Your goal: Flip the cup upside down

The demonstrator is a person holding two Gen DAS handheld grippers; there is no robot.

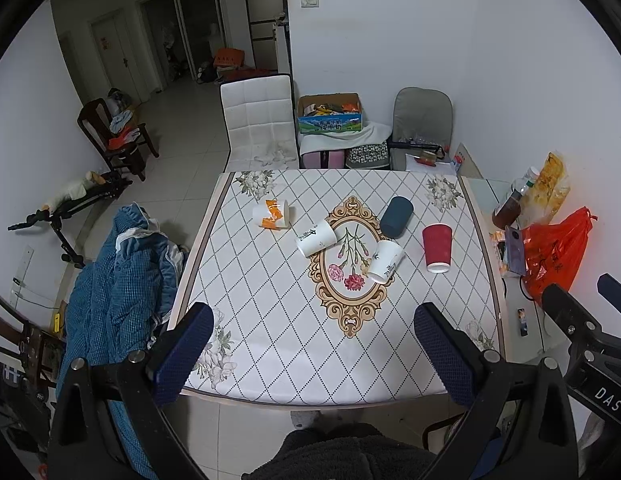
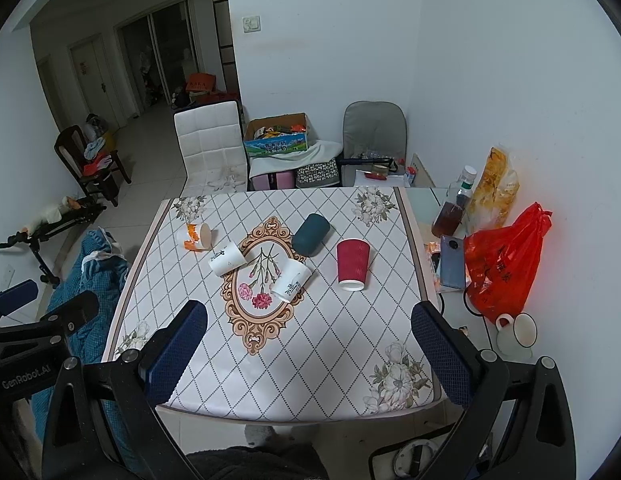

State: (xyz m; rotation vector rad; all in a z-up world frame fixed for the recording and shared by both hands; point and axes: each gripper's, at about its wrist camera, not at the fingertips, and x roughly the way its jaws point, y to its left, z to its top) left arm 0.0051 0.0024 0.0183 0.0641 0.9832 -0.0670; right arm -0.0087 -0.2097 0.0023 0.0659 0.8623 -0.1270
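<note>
From your left wrist view, your left gripper hangs over the near edge of the table with its fingers spread wide and nothing between them. Take the floral medallion printed on the cloth as your landmark. The red cup stands to its right, wide mouth down, so it looks already turned over. The dark blue cup lies on its side just beyond the medallion's right edge. One white cup lies across the medallion's left rim, another white cup lies on its right rim, and an orange-and-white cup lies well off to the left, also tipped over.

From your right wrist view, your right gripper is likewise released, fingers far apart, empty, near the table's front edge and well short of the medallion. The red cup again sits mouth down to the right of it; the dark blue cup rests on its side beyond it.

Judging from this, one cup at most is done. Four lie sideways and none is grasped yet, so most of the flipping remains ahead of you
</note>
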